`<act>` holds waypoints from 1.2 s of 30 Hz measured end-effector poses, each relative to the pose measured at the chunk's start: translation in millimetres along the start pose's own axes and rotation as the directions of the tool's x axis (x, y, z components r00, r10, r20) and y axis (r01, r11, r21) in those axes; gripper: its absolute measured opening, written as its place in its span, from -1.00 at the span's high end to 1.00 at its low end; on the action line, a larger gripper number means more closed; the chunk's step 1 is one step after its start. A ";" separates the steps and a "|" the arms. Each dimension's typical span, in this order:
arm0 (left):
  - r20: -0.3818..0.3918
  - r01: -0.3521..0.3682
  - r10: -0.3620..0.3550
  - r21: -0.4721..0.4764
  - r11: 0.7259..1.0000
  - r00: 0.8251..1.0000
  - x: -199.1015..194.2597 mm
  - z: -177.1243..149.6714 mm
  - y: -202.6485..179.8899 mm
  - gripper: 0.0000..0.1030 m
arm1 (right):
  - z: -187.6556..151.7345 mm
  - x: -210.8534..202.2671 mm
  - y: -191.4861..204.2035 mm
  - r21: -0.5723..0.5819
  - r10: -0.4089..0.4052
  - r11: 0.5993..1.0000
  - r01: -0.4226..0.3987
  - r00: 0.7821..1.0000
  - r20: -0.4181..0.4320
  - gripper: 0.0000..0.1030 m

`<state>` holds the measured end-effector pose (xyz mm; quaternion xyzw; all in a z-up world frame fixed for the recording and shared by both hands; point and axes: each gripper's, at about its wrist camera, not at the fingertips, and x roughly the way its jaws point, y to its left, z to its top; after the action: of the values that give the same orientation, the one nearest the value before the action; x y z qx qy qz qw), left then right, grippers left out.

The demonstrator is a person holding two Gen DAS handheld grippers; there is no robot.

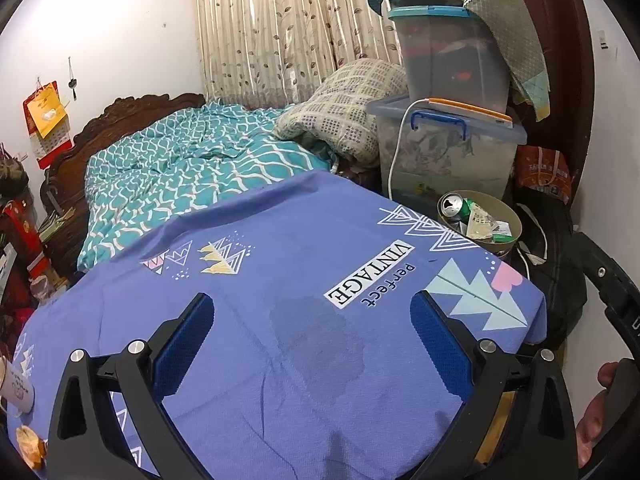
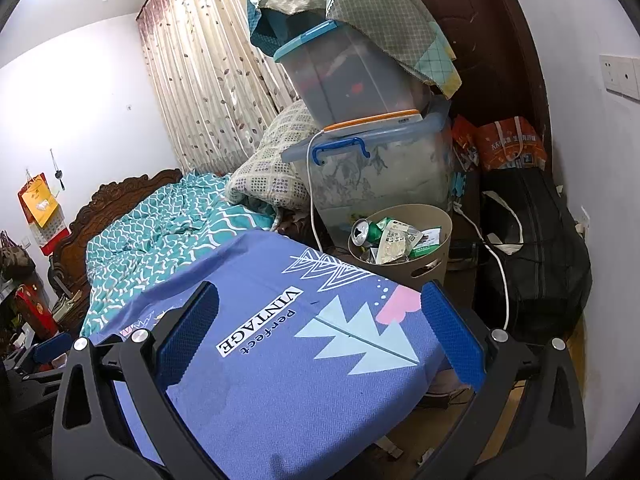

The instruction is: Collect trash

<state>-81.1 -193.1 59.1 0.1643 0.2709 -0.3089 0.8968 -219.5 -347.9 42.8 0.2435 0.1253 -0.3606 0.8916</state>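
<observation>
A tan trash bin [image 2: 434, 258] stands on the floor past the far right corner of the table, and it holds a green can [image 2: 366, 232] and paper wrappers [image 2: 394, 242]. In the left wrist view the bin [image 1: 514, 222] and the can [image 1: 454, 206] show at the right. My left gripper [image 1: 312, 336] is open and empty above the blue cloth [image 1: 280, 320]. My right gripper [image 2: 320, 328] is open and empty above the same cloth [image 2: 280, 380]. A white paper cup [image 1: 16, 388] and an orange scrap [image 1: 30, 446] lie at the cloth's left edge.
A bed with a teal quilt [image 1: 180, 168] lies behind the table. Stacked plastic storage boxes [image 2: 372, 140] with a white cable [image 2: 310, 184] stand behind the bin. A black bag [image 2: 532, 252] and orange bags [image 2: 508, 144] sit by the right wall.
</observation>
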 end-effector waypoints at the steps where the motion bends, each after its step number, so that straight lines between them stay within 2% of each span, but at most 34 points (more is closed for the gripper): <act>1: -0.001 -0.002 0.002 -0.003 1.000 1.000 0.2 -0.4 0.6 -0.84 | 0.9 0.0 -0.9 0.000 0.000 1.000 0.000 1.000 -0.001 -0.94; 36: -0.001 -0.019 0.019 0.005 1.000 1.000 2.0 -3.4 0.3 -0.84 | -6.4 1.8 1.3 0.000 0.005 1.000 -0.005 1.000 -0.011 -0.94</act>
<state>-80.9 -192.2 55.2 0.1691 0.2689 -0.3009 0.8992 -217.6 -344.8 37.1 0.2458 0.1295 -0.3569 0.8919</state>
